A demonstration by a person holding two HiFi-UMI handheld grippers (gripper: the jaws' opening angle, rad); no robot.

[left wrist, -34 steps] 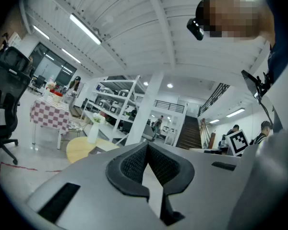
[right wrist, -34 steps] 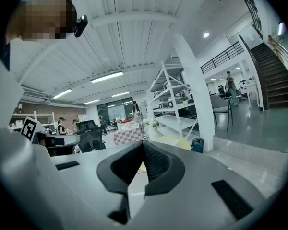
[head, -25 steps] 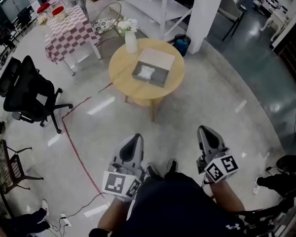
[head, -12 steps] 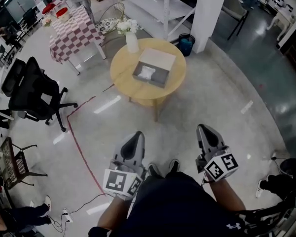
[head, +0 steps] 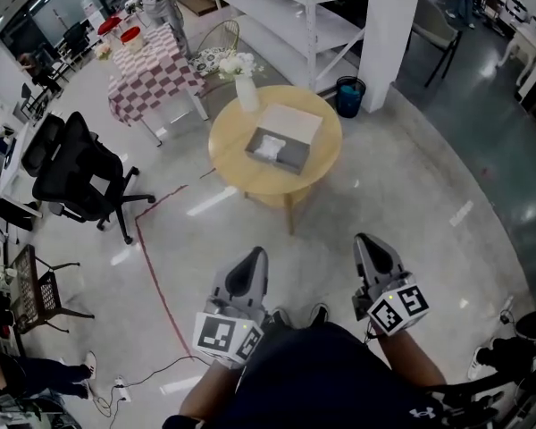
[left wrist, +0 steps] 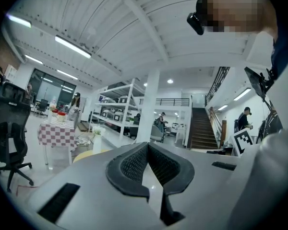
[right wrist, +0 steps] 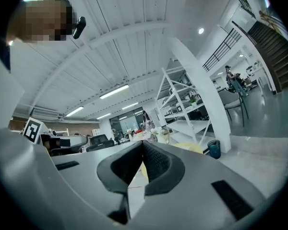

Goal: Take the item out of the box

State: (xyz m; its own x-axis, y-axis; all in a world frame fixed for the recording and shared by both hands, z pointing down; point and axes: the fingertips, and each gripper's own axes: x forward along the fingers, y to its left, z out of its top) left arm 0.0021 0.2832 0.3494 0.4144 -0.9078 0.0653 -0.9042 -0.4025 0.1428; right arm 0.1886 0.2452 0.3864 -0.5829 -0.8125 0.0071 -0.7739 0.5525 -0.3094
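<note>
A grey open box (head: 279, 149) rests on a round wooden table (head: 241, 170) a few steps ahead, with a white item (head: 268, 147) lying inside it. Its pale lid (head: 293, 121) lies against the far side. Both grippers are held low by the person's body, far from the table. The left gripper (head: 252, 256) (left wrist: 147, 145) is shut with nothing between its jaws. The right gripper (head: 368, 239) (right wrist: 143, 143) is shut and empty too.
A white vase of flowers (head: 247, 92) stands at the table's back edge. A black office chair (head: 76, 168) is at the left, a checkered table (head: 156, 61) and white shelving (head: 295, 7) behind, a pillar (head: 389, 25) and blue bin (head: 349, 95) at the right. A red cable (head: 156, 275) crosses the floor.
The head view has shifted a little, so the table and box sit slightly lower and to the right in it. Both grippers stay shut at the person's waist.
</note>
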